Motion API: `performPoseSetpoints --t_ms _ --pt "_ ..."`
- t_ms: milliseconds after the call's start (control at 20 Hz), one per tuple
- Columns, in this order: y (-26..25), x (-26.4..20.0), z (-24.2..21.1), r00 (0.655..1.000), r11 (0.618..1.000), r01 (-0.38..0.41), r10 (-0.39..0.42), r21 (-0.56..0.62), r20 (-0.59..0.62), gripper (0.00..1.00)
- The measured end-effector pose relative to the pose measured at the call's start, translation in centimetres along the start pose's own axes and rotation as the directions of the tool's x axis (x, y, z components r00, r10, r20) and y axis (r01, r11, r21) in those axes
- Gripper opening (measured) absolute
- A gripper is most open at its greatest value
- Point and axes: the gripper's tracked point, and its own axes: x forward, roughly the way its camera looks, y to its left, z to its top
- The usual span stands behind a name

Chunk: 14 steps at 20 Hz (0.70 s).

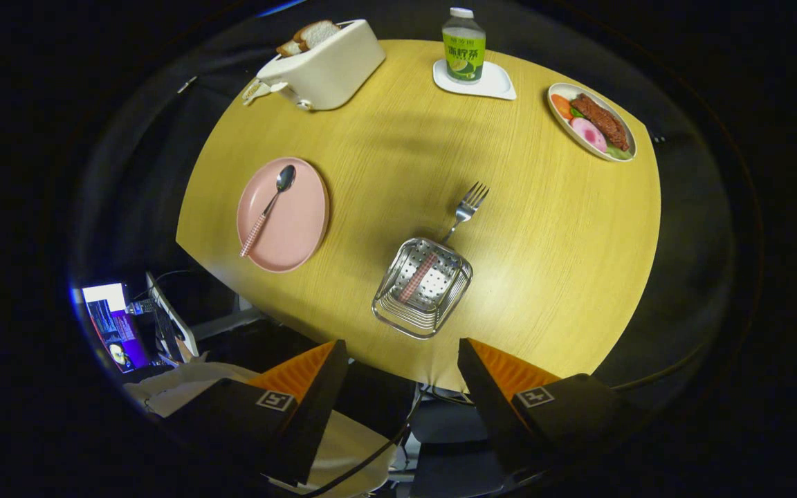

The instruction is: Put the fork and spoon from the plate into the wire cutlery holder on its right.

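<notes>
Above table edge [509, 304] | claw [402, 360] spread, empty | fork [450, 232] in holder [423, 287]

The tongs [402, 360] hang high (fingers spread wide, gripping nothing).

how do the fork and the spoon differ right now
The fork already stands in the wire cutlery holder, handle down and tines leaning out over the rim; the spoon still lies flat on the pink plate. The fork ends in tines, the spoon in a rounded bowl. Both have metal heads and pink patterned handles. The claw is open and empty, short of the holder.
</notes>
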Motion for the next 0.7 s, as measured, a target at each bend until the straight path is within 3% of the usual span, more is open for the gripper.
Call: performPoseSetpoints --t_ms 250,450,700 --pt "2.5 -2.6 1.8 0.975 0.998 -0.001 -0.012 0.059 0.220 0.99" --pt "5.7 -3.3 3.7 0.917 0.996 -0.018 -0.018 0.087 0.398 0.99" --pt "10.2 -1.3 5.1 0.873 0.996 -0.031 -0.016 0.088 0.487 1.00"
